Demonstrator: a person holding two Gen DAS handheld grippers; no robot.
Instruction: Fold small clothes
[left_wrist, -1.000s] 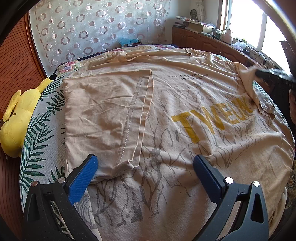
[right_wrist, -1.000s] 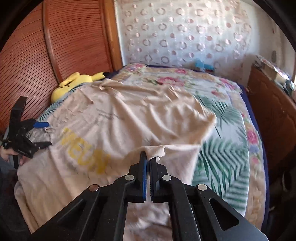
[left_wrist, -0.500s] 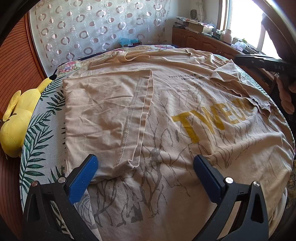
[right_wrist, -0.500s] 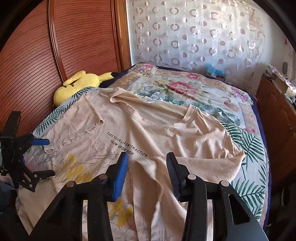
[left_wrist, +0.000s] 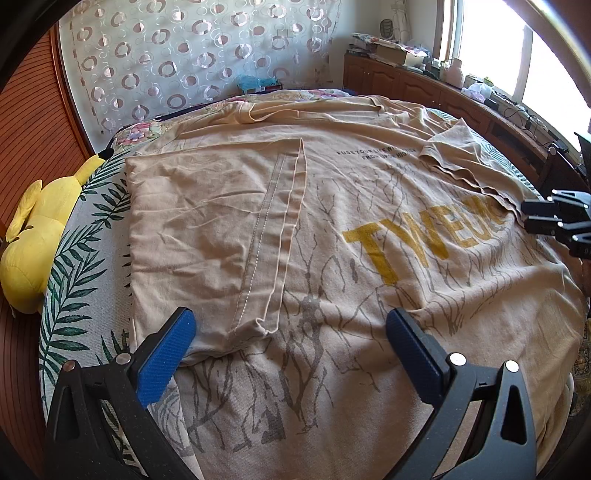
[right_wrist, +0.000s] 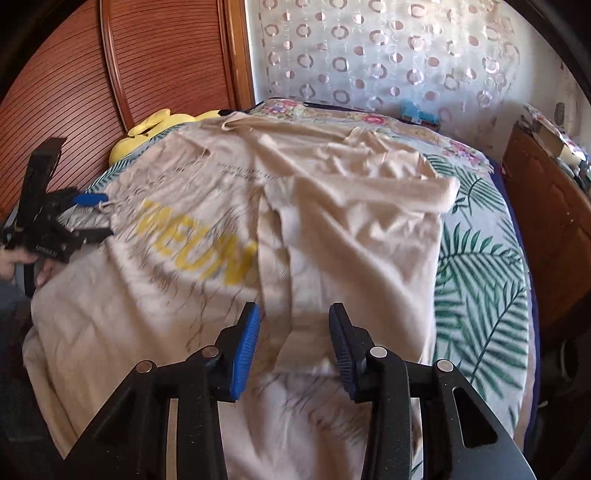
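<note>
A beige T-shirt (left_wrist: 332, 229) with yellow letters and a grey branch print lies spread on the bed; it also shows in the right wrist view (right_wrist: 229, 229). Its left side is folded inward over the front (left_wrist: 207, 236). Its right sleeve (left_wrist: 461, 155) lies folded onto the chest, seen as a fold in the right wrist view (right_wrist: 354, 221). My left gripper (left_wrist: 288, 347) is open and empty, just above the shirt's lower hem. My right gripper (right_wrist: 293, 339) is open and empty above the shirt's right side; it appears at the right edge of the left wrist view (left_wrist: 554, 221).
A yellow plush toy (left_wrist: 33, 236) lies at the bed's left edge by the wooden panel wall (right_wrist: 166, 74). The leaf-print bedspread (right_wrist: 480, 258) shows on both sides. A wooden sideboard (left_wrist: 424, 88) with clutter runs along the window wall.
My right gripper opened and let go of the right sleeve, which now lies folded on the shirt. The gripper then drew back toward the shirt's right side. My left gripper stayed still.
</note>
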